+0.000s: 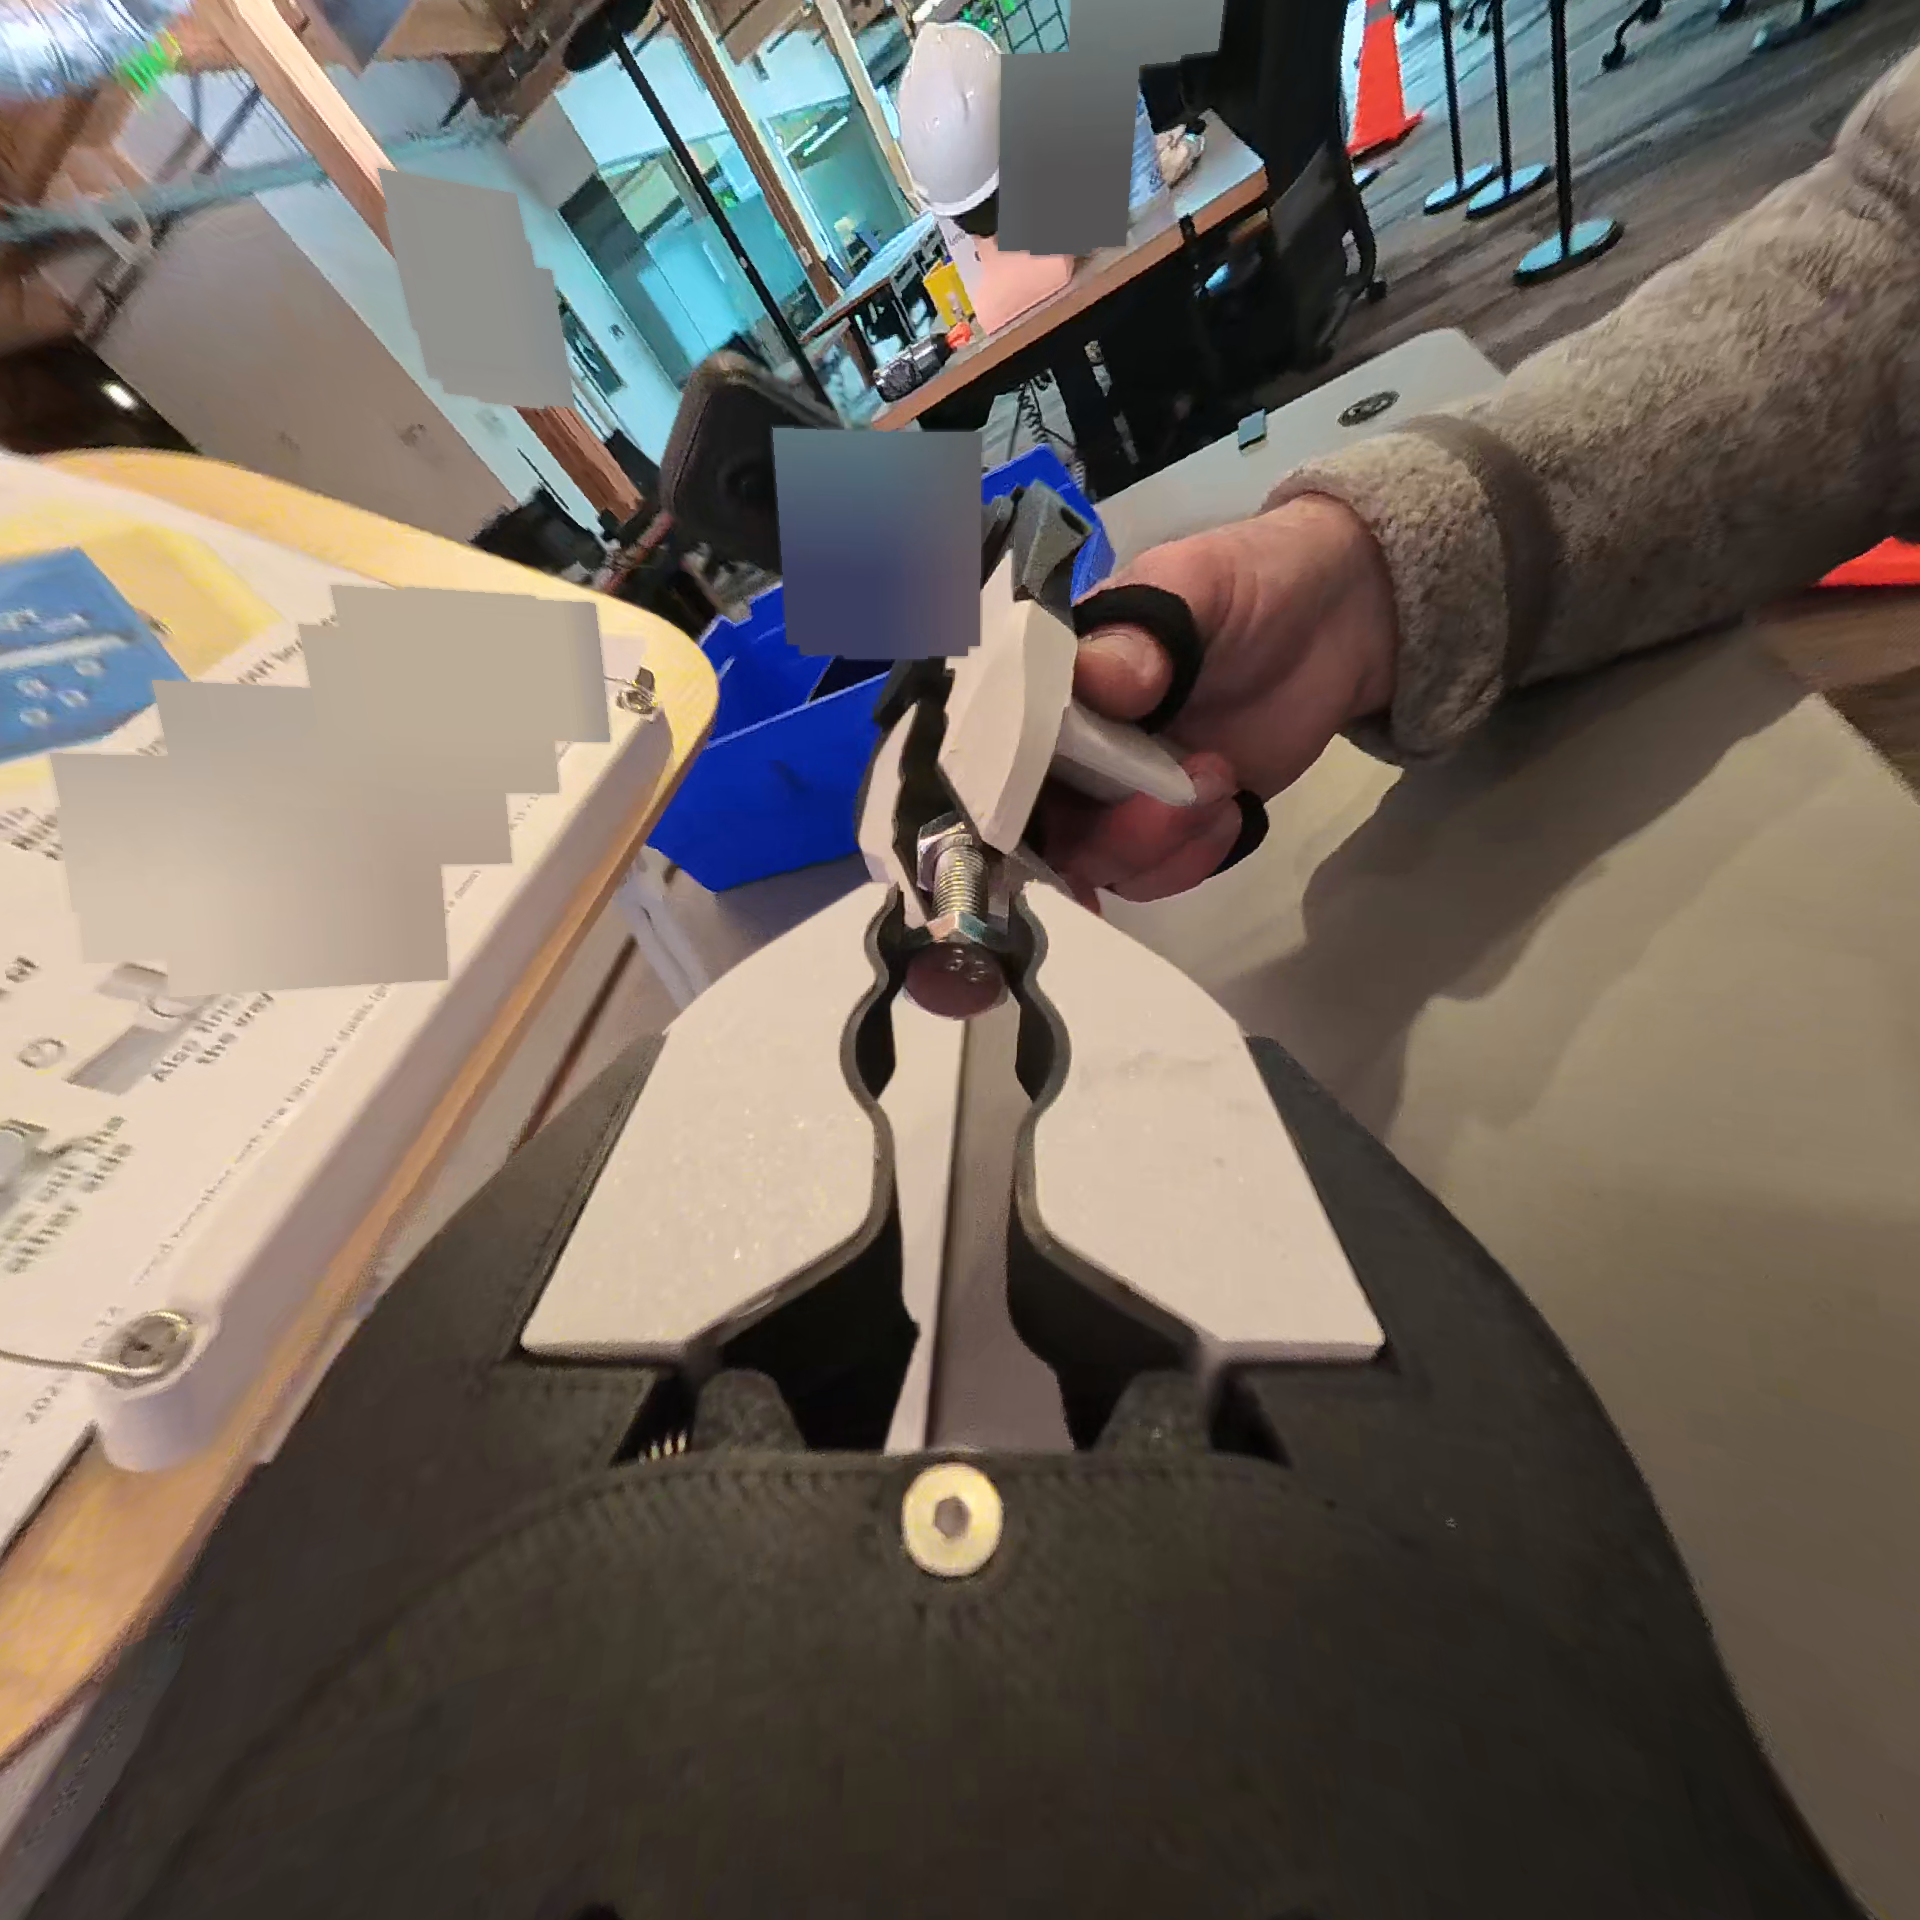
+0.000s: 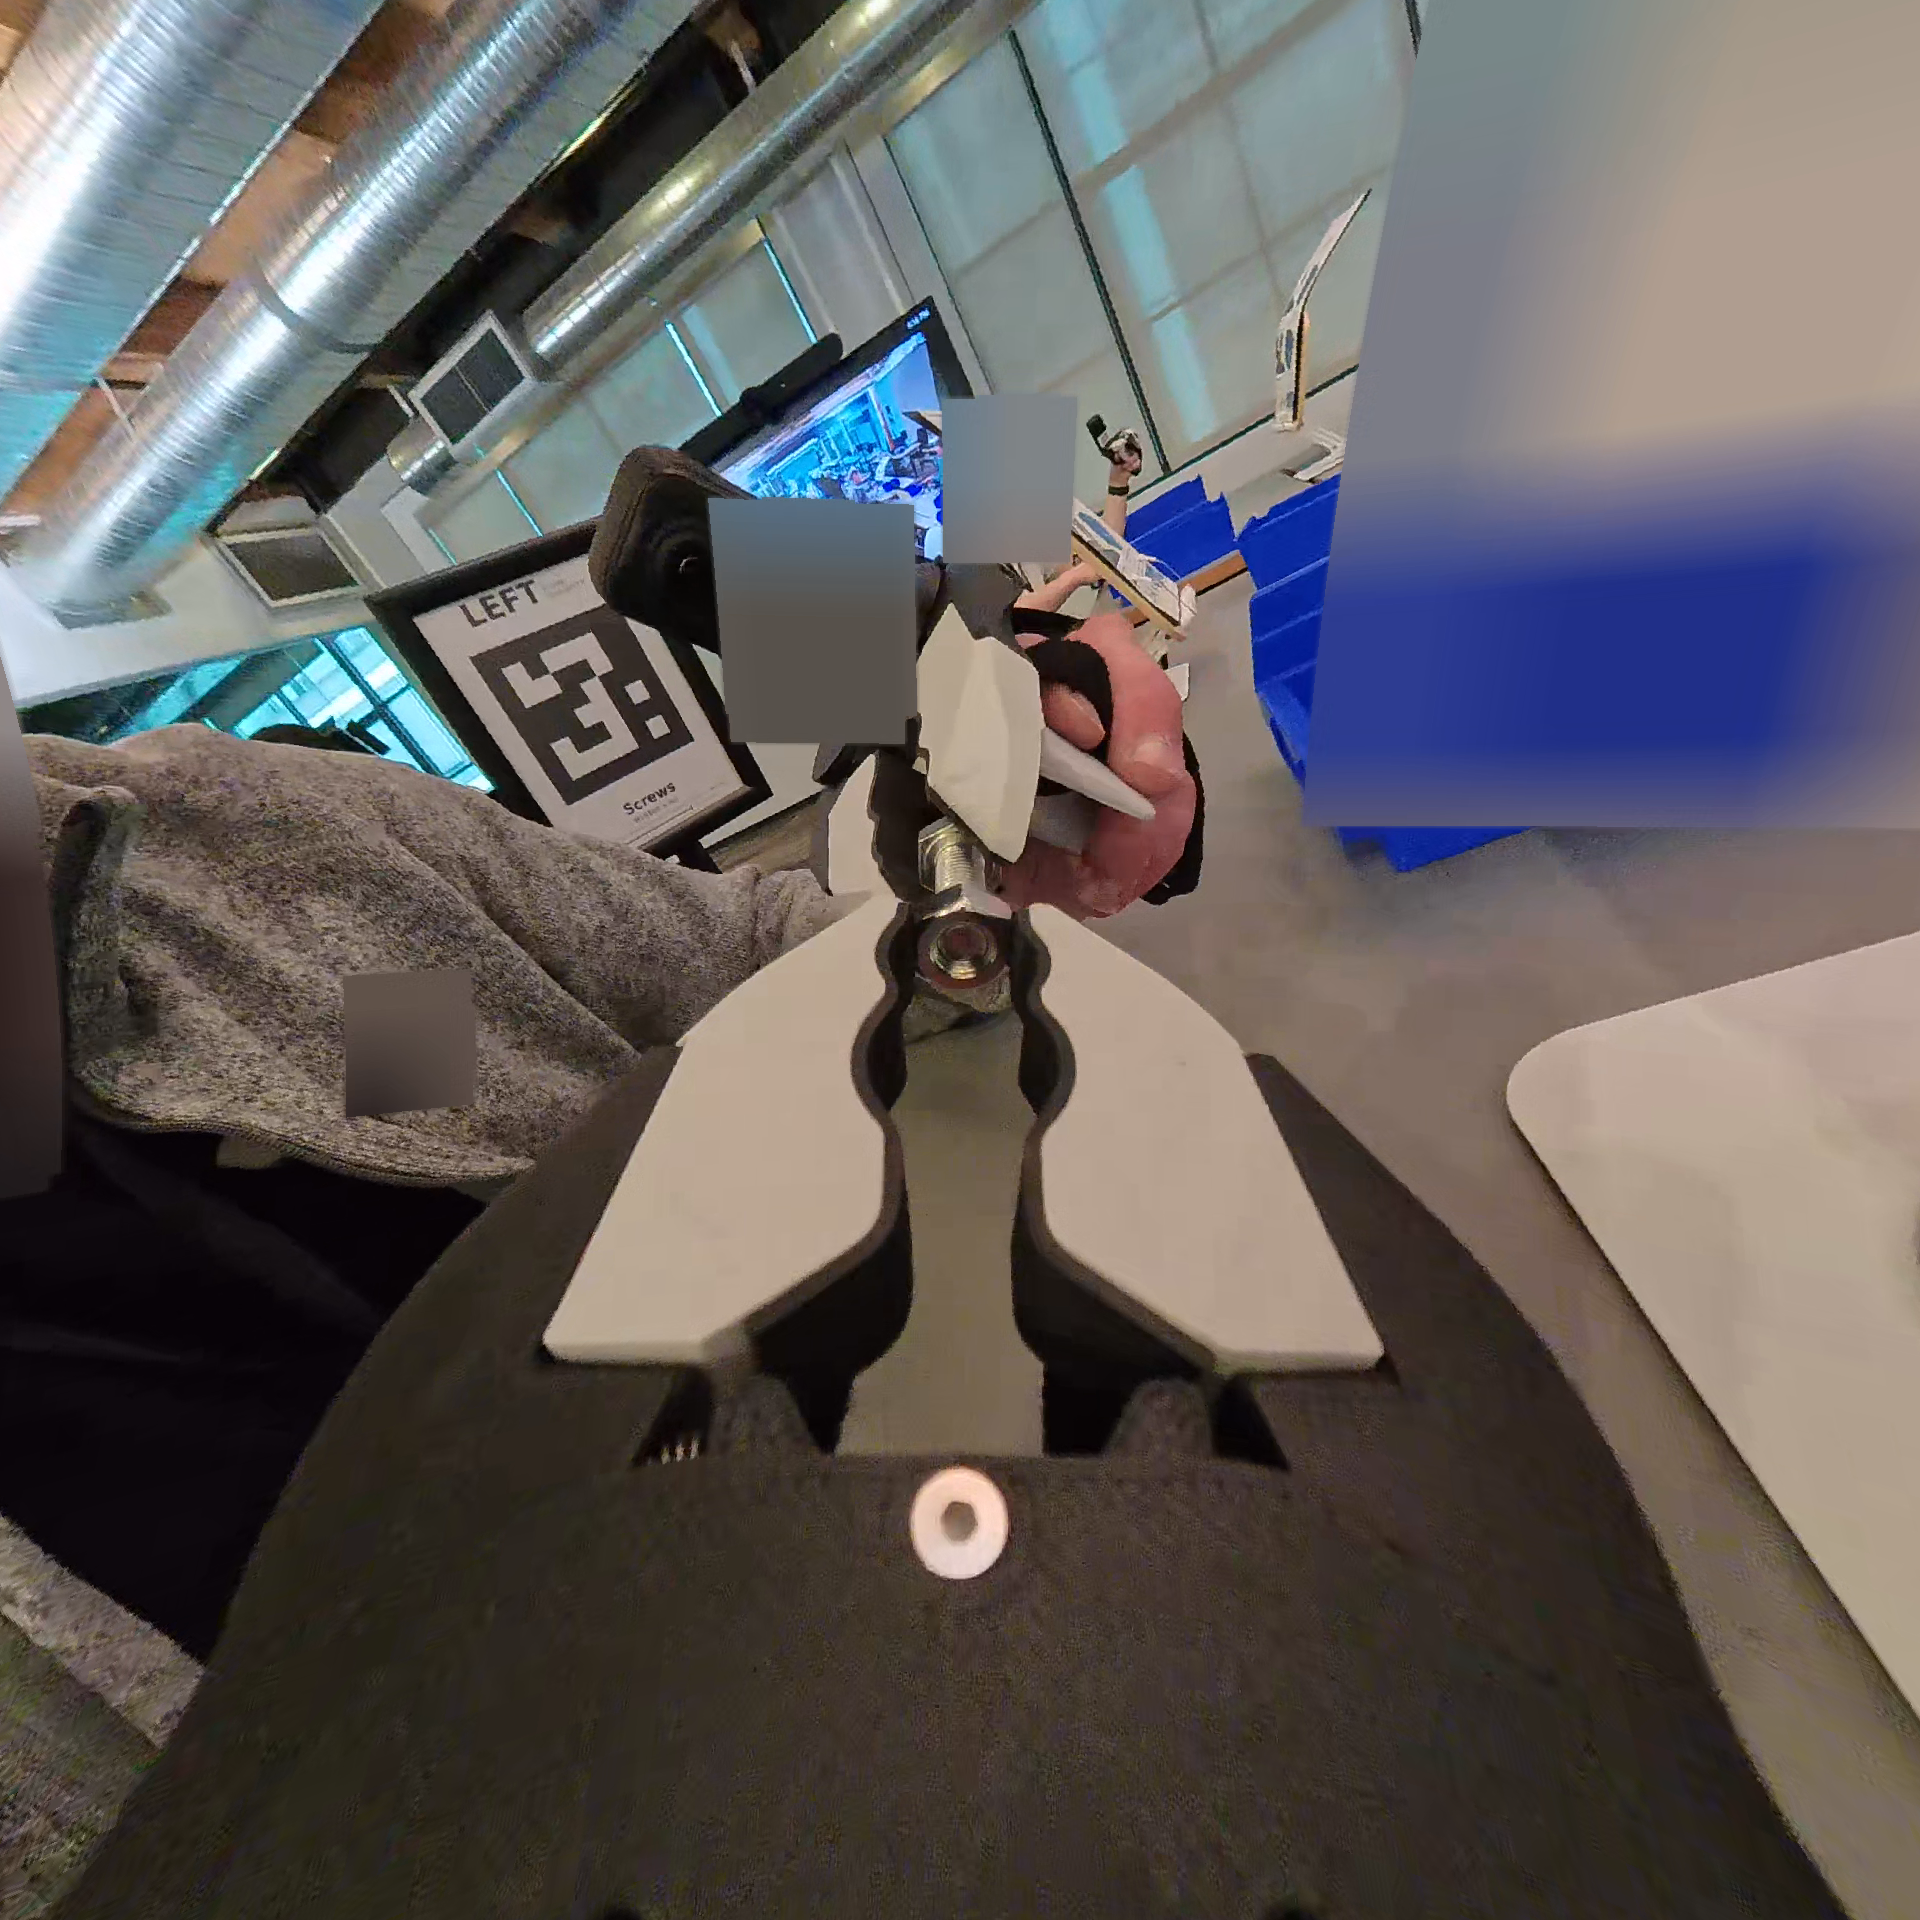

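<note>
In the left wrist view my left gripper [image 1: 956, 961] is shut on the head of a silver hex bolt [image 1: 956, 977], whose threaded shaft points away from me. The right gripper [image 1: 961, 847], held by a hand in a grey sleeve, faces mine and is shut on a silver nut [image 1: 940, 836] at the shaft's far end. In the right wrist view my right gripper [image 2: 961, 951] is shut on the nut [image 2: 961, 951], with the bolt's tip showing in its hole. The left gripper [image 2: 951, 847] beyond it grips the bolt's head [image 2: 940, 840]. Both grippers are above a grey table [image 1: 1558, 1039].
A wooden board with white papers [image 1: 260, 987] lies close on the left. A blue bin [image 1: 769, 779] stands behind the grippers, with more blue bins [image 2: 1288, 582] at the right. A framed marker sign [image 2: 582, 707] and a white mat [image 2: 1714, 1195] are nearby. Only a small space, under 4 cm, lies between the two pairs of fingers.
</note>
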`<state>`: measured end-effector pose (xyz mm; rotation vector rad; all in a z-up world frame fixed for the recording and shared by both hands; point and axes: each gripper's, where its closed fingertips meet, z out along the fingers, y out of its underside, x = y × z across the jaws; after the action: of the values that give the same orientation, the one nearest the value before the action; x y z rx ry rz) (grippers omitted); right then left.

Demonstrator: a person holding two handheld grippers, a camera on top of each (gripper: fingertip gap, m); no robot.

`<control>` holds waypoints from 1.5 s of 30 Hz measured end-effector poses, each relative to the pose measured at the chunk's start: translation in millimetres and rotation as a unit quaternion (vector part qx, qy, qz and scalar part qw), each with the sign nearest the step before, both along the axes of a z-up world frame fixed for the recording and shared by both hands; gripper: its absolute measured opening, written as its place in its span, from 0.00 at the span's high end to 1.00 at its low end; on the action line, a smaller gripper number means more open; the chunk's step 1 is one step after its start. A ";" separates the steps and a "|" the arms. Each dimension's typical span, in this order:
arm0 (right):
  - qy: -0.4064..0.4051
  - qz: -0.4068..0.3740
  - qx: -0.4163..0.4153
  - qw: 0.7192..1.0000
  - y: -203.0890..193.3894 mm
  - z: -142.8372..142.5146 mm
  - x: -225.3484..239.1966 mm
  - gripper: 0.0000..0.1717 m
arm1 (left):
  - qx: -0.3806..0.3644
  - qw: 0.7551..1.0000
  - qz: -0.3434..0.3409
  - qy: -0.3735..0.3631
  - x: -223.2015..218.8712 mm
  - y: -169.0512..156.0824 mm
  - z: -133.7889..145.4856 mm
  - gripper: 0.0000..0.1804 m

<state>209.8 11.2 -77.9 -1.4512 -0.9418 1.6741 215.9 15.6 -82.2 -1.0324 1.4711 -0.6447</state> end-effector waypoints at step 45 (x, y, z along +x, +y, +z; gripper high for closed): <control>0.006 -0.013 0.057 0.998 -1.6 2.3 -1.6 0.90 | -0.082 0.996 -0.041 -0.008 -1.7 -6.5 3.0 0.90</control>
<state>208.2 9.6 -75.6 -1.3705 -0.9930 1.5821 214.2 9.2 -79.2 -1.0942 1.4710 -0.8409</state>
